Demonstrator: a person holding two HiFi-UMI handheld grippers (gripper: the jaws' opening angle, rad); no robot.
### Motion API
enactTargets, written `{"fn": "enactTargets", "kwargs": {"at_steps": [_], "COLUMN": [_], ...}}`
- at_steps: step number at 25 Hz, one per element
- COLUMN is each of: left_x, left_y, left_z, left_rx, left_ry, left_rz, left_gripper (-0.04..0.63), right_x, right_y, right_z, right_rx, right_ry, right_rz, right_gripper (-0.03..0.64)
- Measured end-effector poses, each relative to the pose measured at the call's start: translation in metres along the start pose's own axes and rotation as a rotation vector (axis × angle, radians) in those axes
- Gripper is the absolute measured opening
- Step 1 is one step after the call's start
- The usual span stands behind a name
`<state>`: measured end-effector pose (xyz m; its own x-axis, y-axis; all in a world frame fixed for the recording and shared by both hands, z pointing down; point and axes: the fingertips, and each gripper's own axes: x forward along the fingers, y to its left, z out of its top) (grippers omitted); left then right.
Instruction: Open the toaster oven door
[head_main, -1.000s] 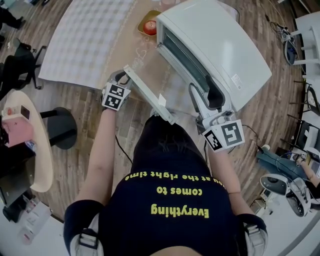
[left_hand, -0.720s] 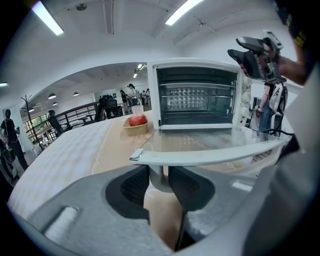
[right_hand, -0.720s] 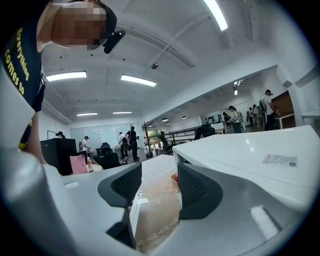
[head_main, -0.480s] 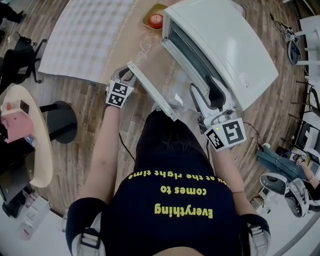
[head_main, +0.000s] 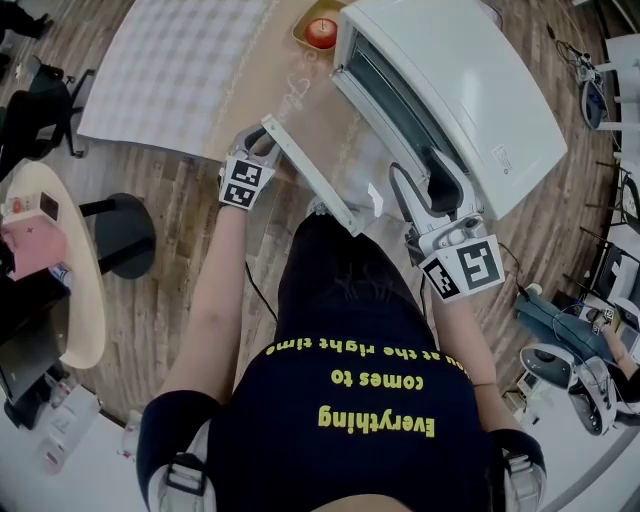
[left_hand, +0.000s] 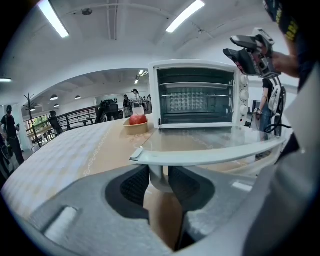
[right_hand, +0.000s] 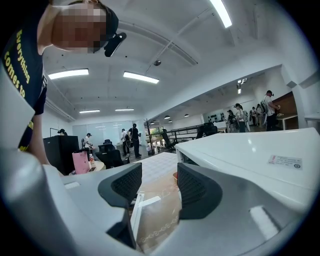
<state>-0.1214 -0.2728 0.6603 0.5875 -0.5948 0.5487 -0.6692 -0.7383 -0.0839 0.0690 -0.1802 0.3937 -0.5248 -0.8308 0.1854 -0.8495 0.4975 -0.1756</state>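
Left claw and the door handle sit a touch higher and further right in the head view than a sec ago. The toaster oven has slid the same way in the frame. The door was already down then, and the grip looks the same.

Head view: the white oven stands on the brown tabletop w/ its door dropped open toward the person. The handle runs as a long pale bar along the door's near edge. The left claw is at the bar's far-left end. The right claw is over by the oven's right front corner, just beside the casing. An apple sits in a small bowl just left of the oven, and a checked cloth covers the tabletop further left.

Left gripper view: both pads are clenched on the handle's short post, right under the bar. The bar crosses the frame above the claw. Beyond it the glass door lies about flat, and the oven cavity is open w/ a rack inside. Apple and bowl are to the left of the oven front. The right claw is up at the top right, near the knobs.

Right gripper view: jaws stand apart, released, w/ nothing between them. The oven's white top fills the right side. Part of the door edge and some tabletop show low between the pads.
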Motion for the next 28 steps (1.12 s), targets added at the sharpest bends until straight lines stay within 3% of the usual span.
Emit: {"fn": "enactTargets", "kwargs": {"at_steps": [10, 18, 22, 28], "left_x": [-0.012, -0.019, -0.018, -0.015], "left_y": [-0.007, -0.043, -0.047, -0.052], "left_z": [-0.003, -0.027, -0.030, -0.029], "left_rx": [-0.045, -0.032, -0.068, -0.049], "left_ry": [0.006, 0.137, 0.153, 0.187], "left_rz": [0.053, 0.013, 0.035, 0.020], "left_gripper": [0.147, 0.172, 0.170, 0.127], "right_x": [-0.002, 0.000, 0.001, 0.002], "right_y": [0.001, 0.002, 0.002, 0.003], "right_z": [0.003, 0.007, 0.009, 0.010], "right_rx": [0.003, 0.007, 0.006, 0.006], "right_ry": [-0.010, -0.024, -0.030, -0.033], "right_rz": [0.005, 0.019, 0.026, 0.034], "right_gripper": [0.216, 0.216, 0.216, 0.216]}}
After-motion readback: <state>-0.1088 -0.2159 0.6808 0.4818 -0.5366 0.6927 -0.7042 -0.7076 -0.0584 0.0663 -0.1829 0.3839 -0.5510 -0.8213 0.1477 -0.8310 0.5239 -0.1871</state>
